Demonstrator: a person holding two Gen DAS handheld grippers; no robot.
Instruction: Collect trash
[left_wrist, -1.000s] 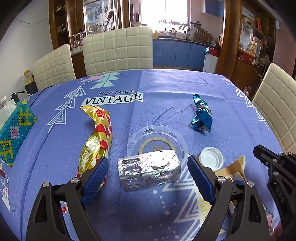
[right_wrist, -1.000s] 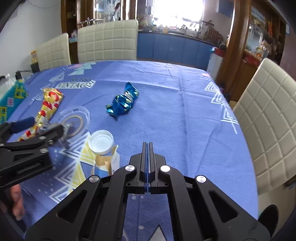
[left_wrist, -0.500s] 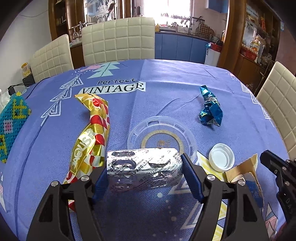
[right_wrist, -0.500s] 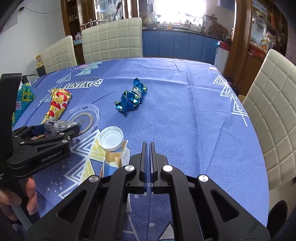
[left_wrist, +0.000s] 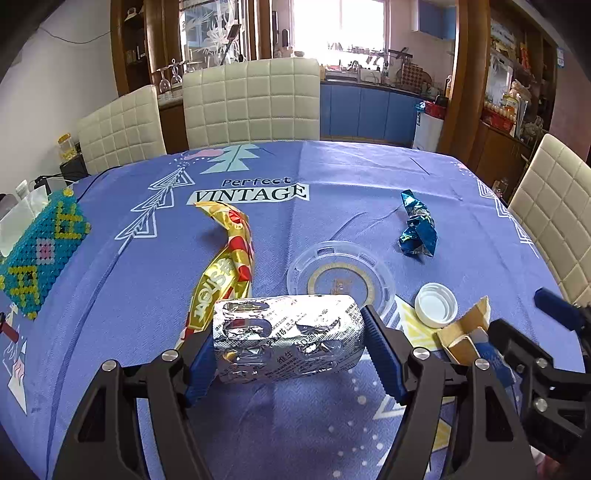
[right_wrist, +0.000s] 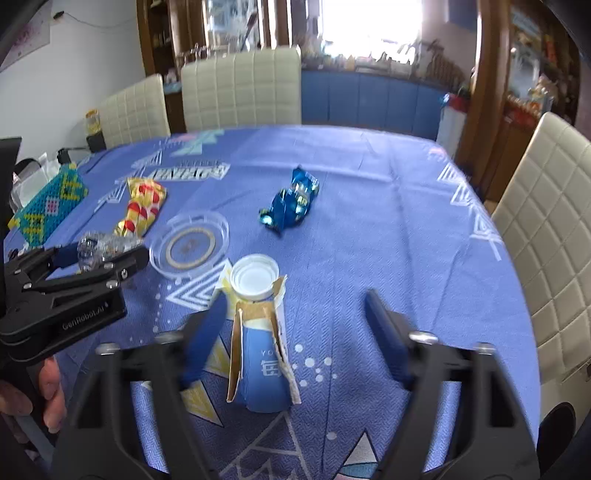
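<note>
Dining room, cream quilted chairs (left_wrist: 251, 101) round a bench (left_wrist: 351, 173) under a blue printed cloth; places below are given from the clear round plastic lid (left_wrist: 341, 282) near the cloth's middle. Left gripper (left_wrist: 288, 345): near side of the lid, jaws clenched on a silver foil blister pack (left_wrist: 288, 334), blue pads pressing both its ends, pack held at the lid's near edge. Right gripper (right_wrist: 295, 332): to the lid's right and nearer the camera, jaws opening, blurred, standing either side of a torn blue paper cup (right_wrist: 260, 365) without touching it. Gold and red snack wrapper (left_wrist: 225, 273): just left of the lid, lying lengthwise. Beaded teal and yellow pouch (left_wrist: 40, 251): well left of the lid, at the bench edge. Crumpled blue foil wrapper (left_wrist: 417, 230): beyond the lid, to its right. White bottle cap (left_wrist: 436, 304): right of the lid, touching the cup's torn rim.
</note>
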